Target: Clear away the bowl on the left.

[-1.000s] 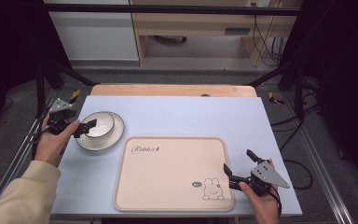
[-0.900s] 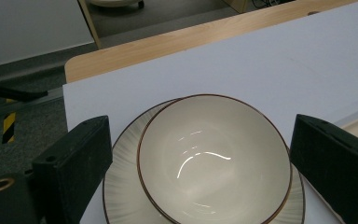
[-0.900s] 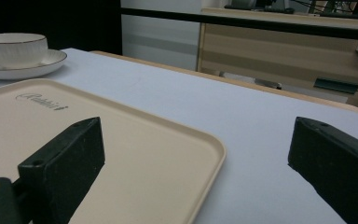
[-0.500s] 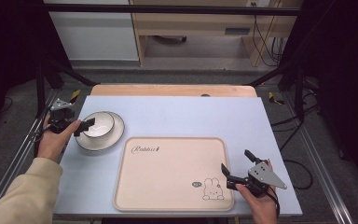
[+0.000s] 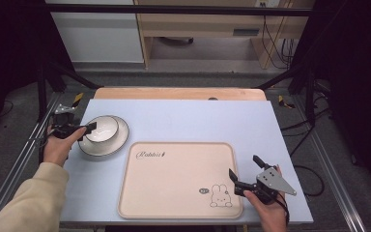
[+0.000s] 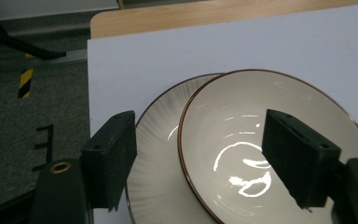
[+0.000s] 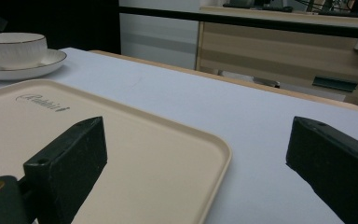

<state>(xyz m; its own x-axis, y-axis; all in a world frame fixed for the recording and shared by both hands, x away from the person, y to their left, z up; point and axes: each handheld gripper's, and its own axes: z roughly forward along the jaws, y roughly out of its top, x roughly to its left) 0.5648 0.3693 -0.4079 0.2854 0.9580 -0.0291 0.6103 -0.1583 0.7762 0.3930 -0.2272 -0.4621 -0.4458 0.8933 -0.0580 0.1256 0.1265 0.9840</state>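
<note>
A white bowl [image 6: 279, 158] with a thin brown rim sits inside a ribbed white plate [image 6: 156, 163], pushed toward one side of it, on the left part of a pale blue table [image 5: 188, 121]. The left gripper [image 5: 89, 129] is straddling the bowl's near rim: one jaw hangs outside, over the plate's exposed ribbing, the other inside, over the glossy bowl floor. Its jaws have just been closing, with the rim between them, but the pads do not yet press on it — a visible gap remains on both sides.

To grip well, the jaws likely need to sink a little lower so the pads meet the wall below the lip, not the lip alone — a glazed rim may slip. The outer jaw should stay off the plate, or both dishes could shift together.

Well to the right of the left gripper lies a cream tray [image 5: 174, 179] with a rabbit print. At its far corner, the right gripper [image 5: 244, 175] waits, released and holding nothing, jaws wide apart.
</note>
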